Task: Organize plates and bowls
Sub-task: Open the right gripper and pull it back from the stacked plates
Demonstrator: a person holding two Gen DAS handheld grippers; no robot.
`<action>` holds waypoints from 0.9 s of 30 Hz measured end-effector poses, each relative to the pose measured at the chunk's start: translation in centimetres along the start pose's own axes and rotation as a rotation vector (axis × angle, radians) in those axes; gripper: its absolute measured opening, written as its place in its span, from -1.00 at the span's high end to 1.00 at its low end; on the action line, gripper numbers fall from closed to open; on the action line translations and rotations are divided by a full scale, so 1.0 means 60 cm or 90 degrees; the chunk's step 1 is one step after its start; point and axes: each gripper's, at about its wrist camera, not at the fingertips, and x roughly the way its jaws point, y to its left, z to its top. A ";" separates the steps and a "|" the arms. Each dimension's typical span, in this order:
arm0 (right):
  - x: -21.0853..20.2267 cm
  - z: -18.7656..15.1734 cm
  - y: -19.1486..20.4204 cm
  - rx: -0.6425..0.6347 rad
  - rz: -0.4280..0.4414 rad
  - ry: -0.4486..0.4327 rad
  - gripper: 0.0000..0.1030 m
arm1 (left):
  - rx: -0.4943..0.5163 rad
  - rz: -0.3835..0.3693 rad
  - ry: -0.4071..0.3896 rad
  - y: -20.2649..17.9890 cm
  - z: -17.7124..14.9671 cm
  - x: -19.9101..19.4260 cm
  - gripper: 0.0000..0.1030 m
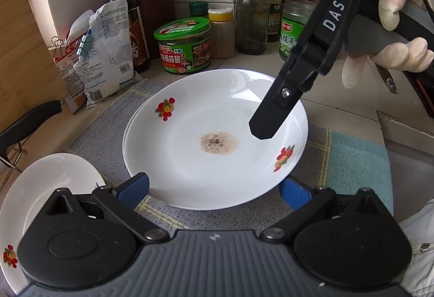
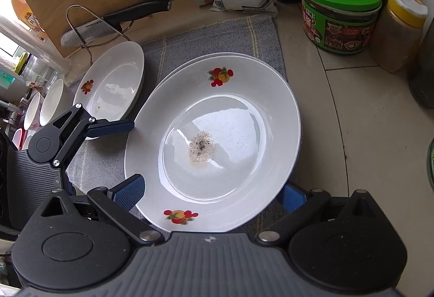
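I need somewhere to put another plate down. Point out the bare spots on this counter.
Free: the teal cloth right of the stacked plates, and the tiled counter between them and the green-lidded jar. Crowded: the back row of bottles and jars, and the left side, with the second plate and knife.

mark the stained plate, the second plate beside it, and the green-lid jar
stained plate (image 2: 230, 118), right wrist view, on its clean inner slope
second plate (image 2: 114, 80), right wrist view, on its centre
green-lid jar (image 1: 182, 31), left wrist view, on the lid top
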 end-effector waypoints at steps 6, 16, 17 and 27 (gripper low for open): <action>0.000 -0.005 -0.001 0.006 -0.025 -0.001 -1.00 | -0.022 0.014 -0.021 0.005 -0.003 -0.015 -0.97; -0.017 -0.032 0.044 -0.053 -0.095 -0.072 -1.00 | -0.117 0.085 -0.066 0.015 -0.039 -0.082 -0.98; -0.017 -0.035 0.052 -0.062 -0.101 -0.082 -1.00 | -0.129 0.097 -0.068 0.014 -0.047 -0.092 -0.98; 0.006 -0.087 0.154 -0.103 -0.151 -0.173 -1.00 | -0.233 0.246 -0.055 0.025 -0.131 -0.189 -0.99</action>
